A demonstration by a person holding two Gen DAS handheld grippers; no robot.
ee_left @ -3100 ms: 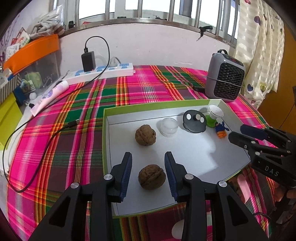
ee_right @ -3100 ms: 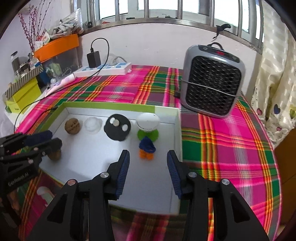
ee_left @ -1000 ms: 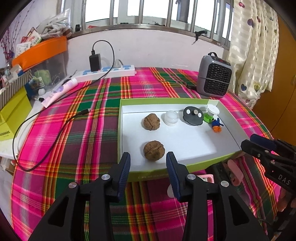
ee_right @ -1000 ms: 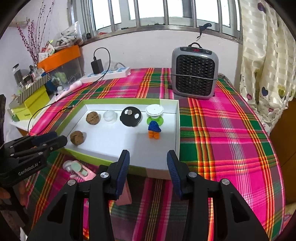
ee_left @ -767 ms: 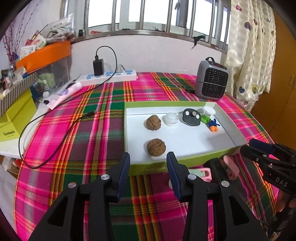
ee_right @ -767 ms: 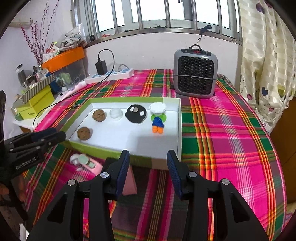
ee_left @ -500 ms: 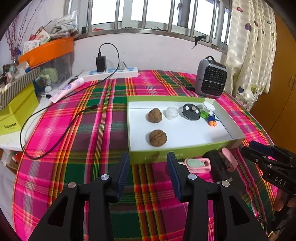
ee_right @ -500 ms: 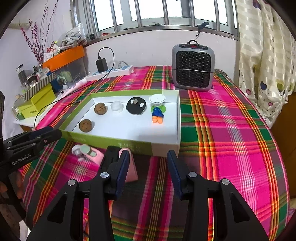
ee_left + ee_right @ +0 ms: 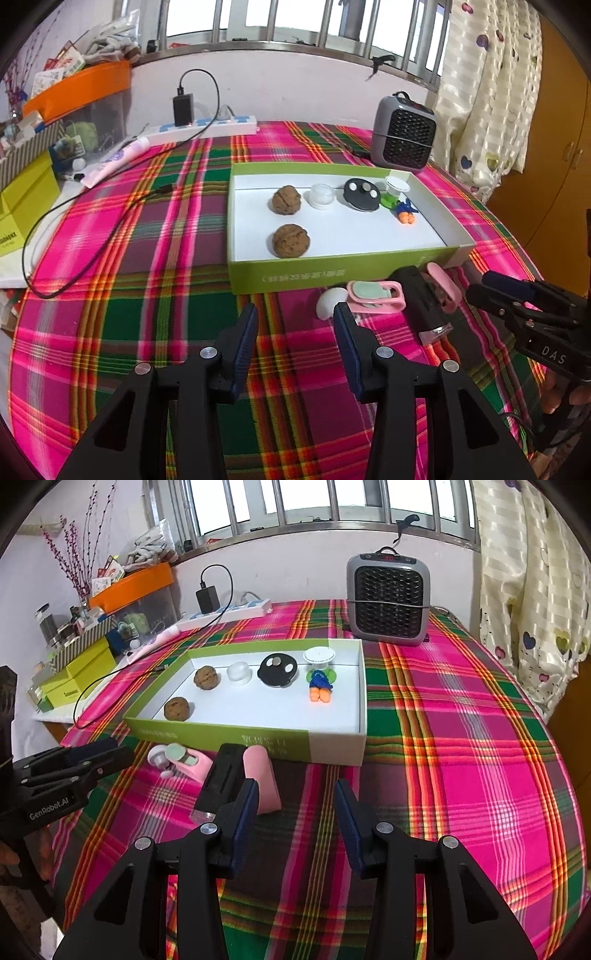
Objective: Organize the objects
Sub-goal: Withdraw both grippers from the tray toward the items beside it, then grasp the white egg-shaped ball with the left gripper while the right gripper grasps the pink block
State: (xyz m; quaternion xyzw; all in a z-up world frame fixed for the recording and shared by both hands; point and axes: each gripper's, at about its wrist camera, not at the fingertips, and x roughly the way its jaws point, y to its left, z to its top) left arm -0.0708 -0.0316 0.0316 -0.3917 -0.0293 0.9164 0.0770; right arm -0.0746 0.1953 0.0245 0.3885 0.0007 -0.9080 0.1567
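Observation:
A green-walled white box (image 9: 332, 271) (image 9: 343, 744) on the plaid cloth holds two walnuts (image 9: 290, 240) (image 9: 178, 709), a clear cap (image 9: 321, 196), a black lid (image 9: 362, 194) and a small blue and orange toy (image 9: 320, 686). In front of the box lie a pink clip-like item (image 9: 375, 295) (image 9: 186, 762), a white round piece (image 9: 330, 302), a black block (image 9: 421, 301) (image 9: 225, 777) and a pink case (image 9: 260, 775). My left gripper (image 9: 295, 330) is open and empty, above the cloth short of these. My right gripper (image 9: 295, 806) is open and empty beside the pink case.
A grey heater (image 9: 388, 598) stands behind the box at the right. A power strip with charger and cable (image 9: 207, 125) lies at the back left. Yellow boxes and clutter (image 9: 79, 672) sit beyond the table's left edge. A curtain (image 9: 535, 590) hangs at the right.
Both grippers have pulled back from over the box toward the table's near side. The items in front of the box have come into view. Both stay open and empty.

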